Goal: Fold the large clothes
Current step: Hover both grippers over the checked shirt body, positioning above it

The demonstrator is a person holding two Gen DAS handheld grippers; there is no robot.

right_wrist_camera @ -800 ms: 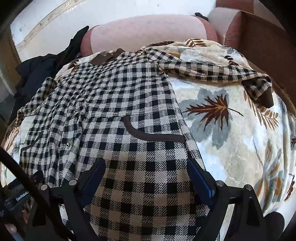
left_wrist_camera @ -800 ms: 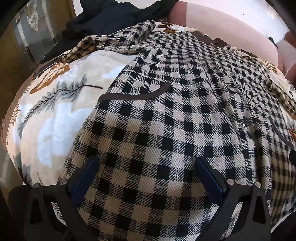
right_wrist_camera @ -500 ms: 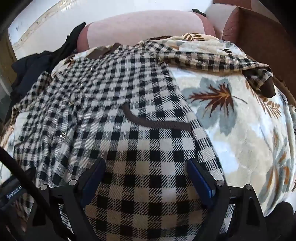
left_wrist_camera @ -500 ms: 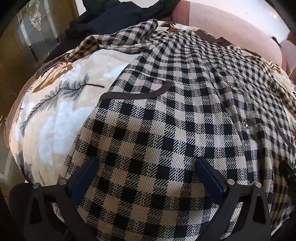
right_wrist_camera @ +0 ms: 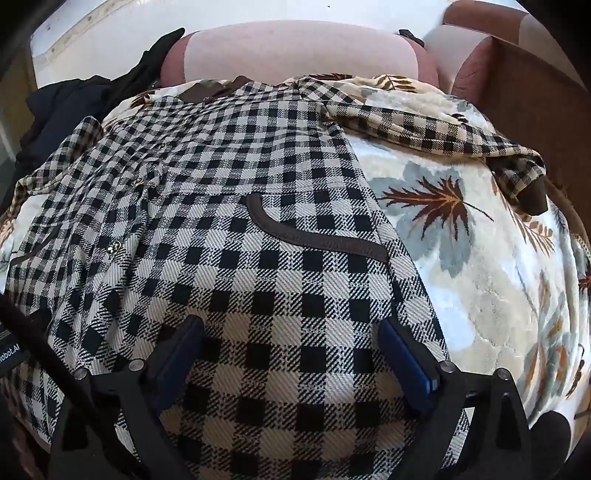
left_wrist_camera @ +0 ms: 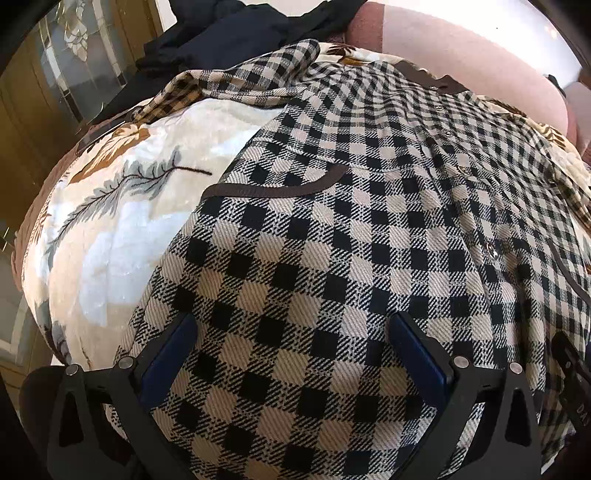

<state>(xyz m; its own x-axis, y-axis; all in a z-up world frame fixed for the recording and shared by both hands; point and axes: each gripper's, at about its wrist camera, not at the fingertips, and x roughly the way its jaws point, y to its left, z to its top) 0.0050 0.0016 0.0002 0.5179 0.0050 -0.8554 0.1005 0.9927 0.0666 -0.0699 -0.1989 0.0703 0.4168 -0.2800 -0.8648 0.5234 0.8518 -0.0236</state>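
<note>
Spread over a cream plush blanket printed with brown and grey leaves (right_wrist_camera: pixel 480 295), a black-and-beige checked woven jacket with dark brown pocket trim (left_wrist_camera: pixel 351 240) lay flat, sleeves out to both sides. Left claw (left_wrist_camera: pixel 291 334) and right claw (right_wrist_camera: pixel 291 334) hung just above its hem, jaws wide apart, gripping nothing.

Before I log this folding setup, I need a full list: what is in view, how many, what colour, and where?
checked coat: one, black and beige, spread flat on the blanket, sleeves out.
leaf-print blanket: one, cream, covering the sofa seat.
sofa: one, pink, behind the coat.
dark clothes: one pile, black, far left corner.
left gripper: fingers open over the hem.
right gripper: fingers open over the hem.
</note>
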